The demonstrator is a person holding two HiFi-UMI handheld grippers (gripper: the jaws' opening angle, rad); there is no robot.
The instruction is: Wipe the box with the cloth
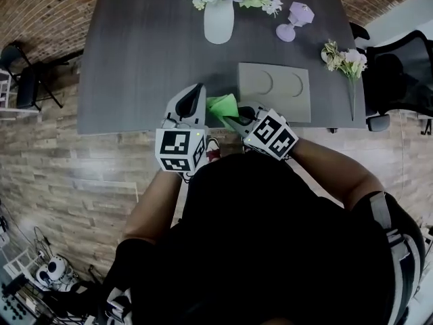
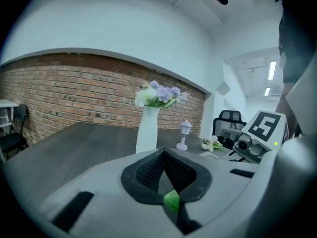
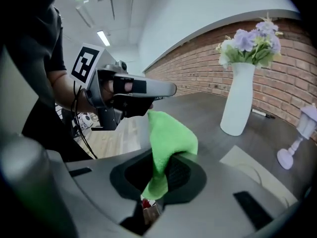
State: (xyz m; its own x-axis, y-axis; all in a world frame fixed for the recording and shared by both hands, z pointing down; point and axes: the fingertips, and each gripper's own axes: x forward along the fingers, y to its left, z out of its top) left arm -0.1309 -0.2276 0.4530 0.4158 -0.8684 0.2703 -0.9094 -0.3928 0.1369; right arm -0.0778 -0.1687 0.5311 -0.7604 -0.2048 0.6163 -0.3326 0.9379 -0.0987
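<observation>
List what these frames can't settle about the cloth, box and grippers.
Box: head view too small to show dirt; in the right gripper view the gripper's own body hides its near part.
Cloth: lower end buried between the right gripper jaws.
Left gripper: green scrap at the jaw base, left gripper view; pinched or just behind, unclear.

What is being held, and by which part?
The right gripper clamps the green cloth near one bunched end; whether the left gripper holds it cannot be told.

Cloth in the right hand-held gripper; box on the counter just right of it, vase seemingly farther beyond.
</observation>
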